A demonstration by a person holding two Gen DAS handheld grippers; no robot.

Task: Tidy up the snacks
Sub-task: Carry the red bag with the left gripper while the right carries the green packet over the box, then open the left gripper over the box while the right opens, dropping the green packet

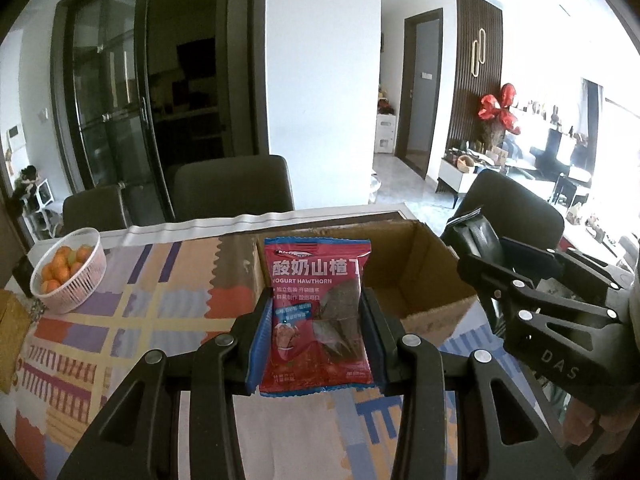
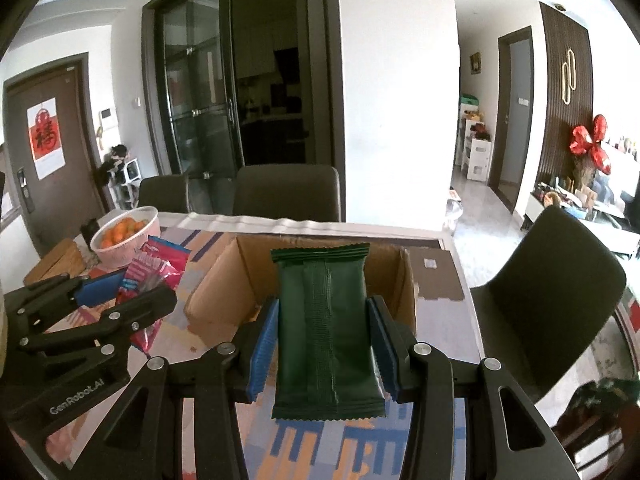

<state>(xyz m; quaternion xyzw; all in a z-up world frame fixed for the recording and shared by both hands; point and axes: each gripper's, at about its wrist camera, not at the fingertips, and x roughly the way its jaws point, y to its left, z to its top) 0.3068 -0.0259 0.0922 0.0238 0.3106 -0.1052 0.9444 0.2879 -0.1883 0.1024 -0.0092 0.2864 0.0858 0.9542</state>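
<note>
My left gripper (image 1: 316, 312) is shut on a red yogurt hawthorn snack packet (image 1: 318, 320) and holds it upright above the table, just in front of an open cardboard box (image 1: 416, 280). My right gripper (image 2: 322, 324) is shut on a dark green snack packet (image 2: 326, 332), held upright in front of the same box (image 2: 224, 284). In the left wrist view the right gripper (image 1: 480, 252) shows at the right with the green packet (image 1: 476, 232). In the right wrist view the left gripper (image 2: 116, 292) shows at the left with the red packet (image 2: 154, 276).
A pink basket of small oranges (image 1: 70, 274) stands at the table's left; it also shows in the right wrist view (image 2: 124, 236). The table has a patterned cloth (image 1: 120, 320). Dark chairs stand behind the table (image 1: 232, 188) and at its right (image 2: 548, 300).
</note>
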